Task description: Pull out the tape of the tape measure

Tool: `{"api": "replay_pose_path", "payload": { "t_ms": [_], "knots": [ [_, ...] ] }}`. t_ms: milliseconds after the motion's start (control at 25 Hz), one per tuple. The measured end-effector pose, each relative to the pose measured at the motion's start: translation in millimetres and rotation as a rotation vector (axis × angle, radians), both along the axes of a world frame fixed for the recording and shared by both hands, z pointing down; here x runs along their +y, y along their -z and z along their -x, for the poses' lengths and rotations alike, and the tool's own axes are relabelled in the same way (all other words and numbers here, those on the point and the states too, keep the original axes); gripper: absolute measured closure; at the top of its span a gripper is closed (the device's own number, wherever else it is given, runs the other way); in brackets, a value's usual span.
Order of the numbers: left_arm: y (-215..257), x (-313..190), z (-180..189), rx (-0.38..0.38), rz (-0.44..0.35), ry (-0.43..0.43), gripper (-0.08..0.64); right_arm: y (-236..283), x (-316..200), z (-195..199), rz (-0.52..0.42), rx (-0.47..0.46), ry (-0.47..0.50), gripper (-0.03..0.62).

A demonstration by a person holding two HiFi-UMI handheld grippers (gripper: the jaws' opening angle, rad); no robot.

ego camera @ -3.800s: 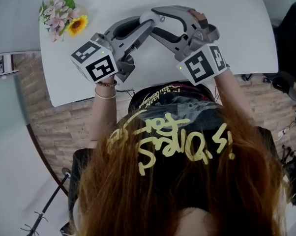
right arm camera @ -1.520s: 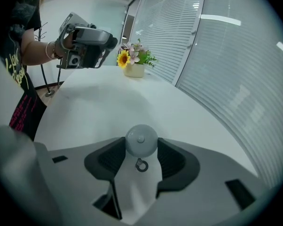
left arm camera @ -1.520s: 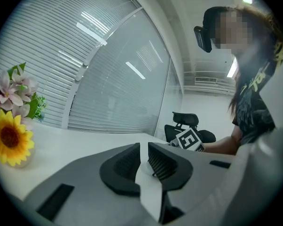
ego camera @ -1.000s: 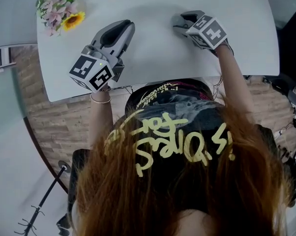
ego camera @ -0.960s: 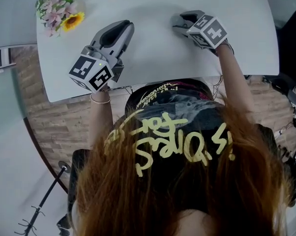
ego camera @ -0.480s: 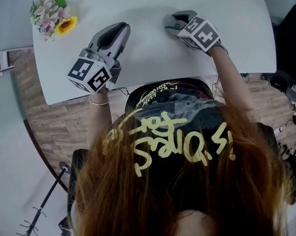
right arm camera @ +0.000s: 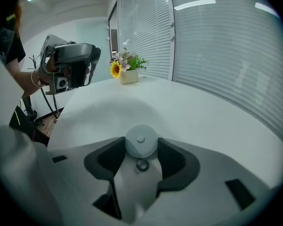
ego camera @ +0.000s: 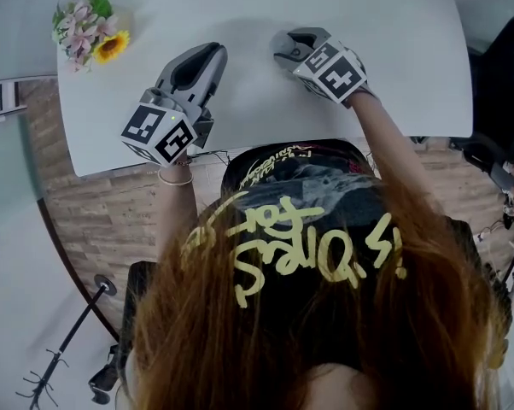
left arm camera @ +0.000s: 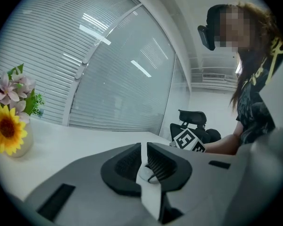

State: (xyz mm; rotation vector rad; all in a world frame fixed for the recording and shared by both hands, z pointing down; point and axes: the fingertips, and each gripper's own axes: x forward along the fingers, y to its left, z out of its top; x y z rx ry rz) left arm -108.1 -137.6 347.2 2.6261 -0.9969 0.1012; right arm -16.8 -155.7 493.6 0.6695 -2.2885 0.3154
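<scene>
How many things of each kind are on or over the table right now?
2 grippers: left gripper, right gripper
1 tape measure: gripped by the right gripper, its tape end pinched by the left gripper
1 vase of flowers
Total: 4

The tabletop (ego camera: 394, 49) is smooth white with a soft sheen. The left claw (left arm camera: 142, 149) and right claw (right arm camera: 140, 142) are matt grey plastic with black ribbed pads (right arm camera: 173, 161). The tape measure (right arm camera: 141, 146) is smooth pale plastic; the wire loop (left arm camera: 153, 177) looks like thin metal.
</scene>
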Motion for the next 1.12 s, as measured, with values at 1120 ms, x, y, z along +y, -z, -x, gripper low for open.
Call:
{"api": "replay_pose_path", "payload": {
  "t_ms": [1120],
  "knots": [
    [8.2, -1.2, -83.3, 0.024, -0.009, 0.023, 0.522, 127.0, -10.5, -36.7, -0.351, -0.453, -0.032, 0.382]
  ]
}}
